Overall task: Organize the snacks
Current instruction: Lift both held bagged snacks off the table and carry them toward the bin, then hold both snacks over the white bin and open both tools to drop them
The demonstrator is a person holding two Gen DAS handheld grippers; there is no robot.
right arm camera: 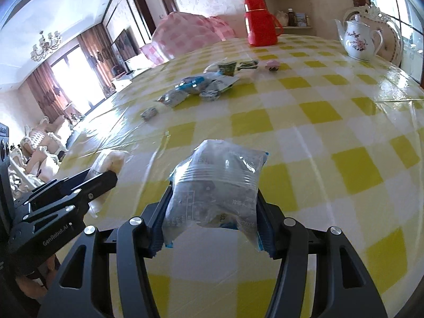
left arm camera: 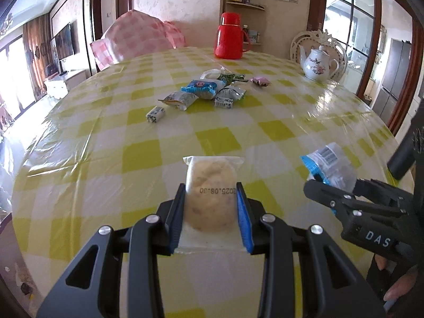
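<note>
Grippers grasp packets short of the snack pile (left arm camera: 204,90): left gripper (left arm camera: 210,193) a clear-wrapped cake (left arm camera: 210,185), right gripper (right arm camera: 214,196) a blue-edged snack bag (right arm camera: 217,182).

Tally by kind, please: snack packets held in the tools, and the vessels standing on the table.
Held snack packets: 2, the cake packet and the blue-edged packet
Red flask: 1
Floral teapot: 1
Total: 4
The loose pile is not counted, because its packets overlap.
</note>
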